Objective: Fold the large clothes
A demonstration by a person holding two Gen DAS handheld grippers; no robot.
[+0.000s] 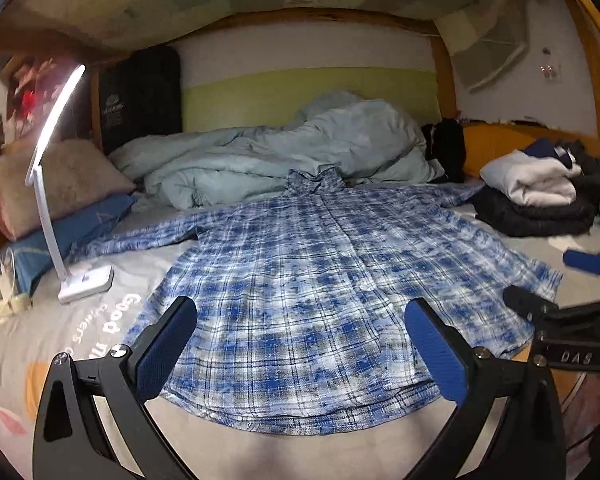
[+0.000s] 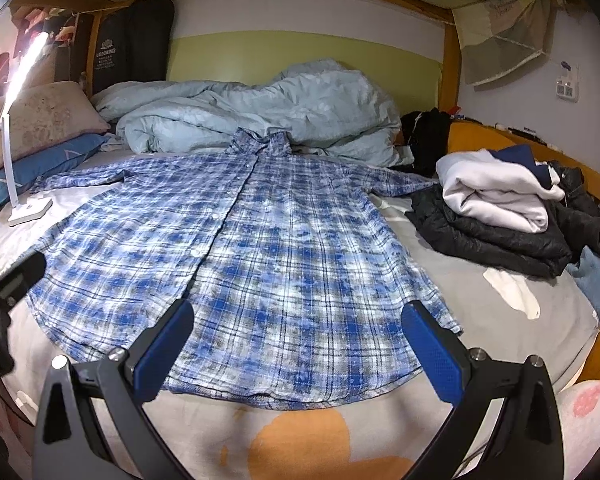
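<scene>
So the shirt [image 1: 320, 300] lies flat and buttoned on the bed [image 2: 500, 320], collar far, hem nearest, long axis running straight away, with left tongs [image 1: 300, 344] and right tongs [image 2: 300, 344] both spread wide, holding nothing, over the hem.

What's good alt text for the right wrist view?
A blue-and-white plaid shirt lies spread flat, buttoned, on a grey bed sheet, collar away from the camera, with the open right gripper hovering over its hem. Behind it sits a rumpled pale-blue duvet; a pile of folded clothes lies right, a lit desk lamp left.
</scene>
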